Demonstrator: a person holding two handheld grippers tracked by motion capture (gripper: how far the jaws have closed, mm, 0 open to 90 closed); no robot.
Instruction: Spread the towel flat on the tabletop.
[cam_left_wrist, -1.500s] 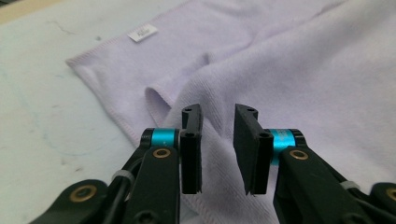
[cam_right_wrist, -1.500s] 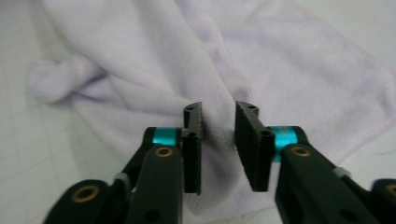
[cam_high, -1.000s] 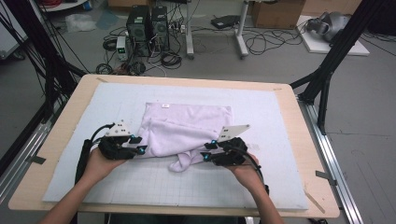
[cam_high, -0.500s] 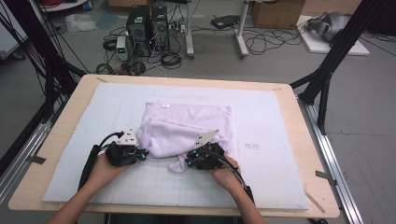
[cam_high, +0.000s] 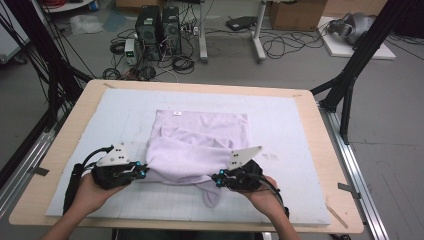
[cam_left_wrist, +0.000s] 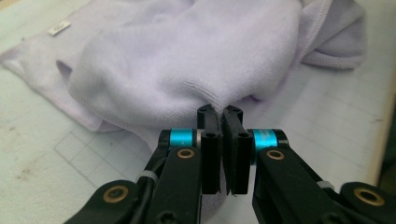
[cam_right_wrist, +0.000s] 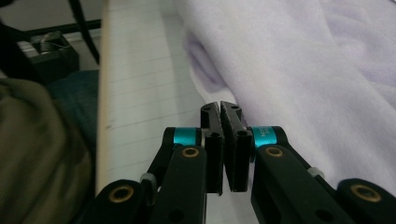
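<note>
Nearest the person's edge of the table, both hands hold their tools low over the pale blue gridded mat. The left gripper has just been closing, and its jaws now pinch a fold of the soft lilac terry towel; the left gripper view shows the cloth's edge caught between the two black pads. The right gripper has likewise just been closing and pinches the near hem at the other end of that edge; in the right gripper view the cloth runs into the closed pads from the right.

The towel lies mid-mat, its far half spread flat with a small white label near the back edge, its near half heaped and rumpled, one tail hanging toward the person. I'd judge the fold barely begun: the corners are gripped, but the carrying over and smoothing remain.

The high view gives the whole layout and the light wooden tabletop. The gripper views show the pinches, which the high view cannot resolve.
</note>
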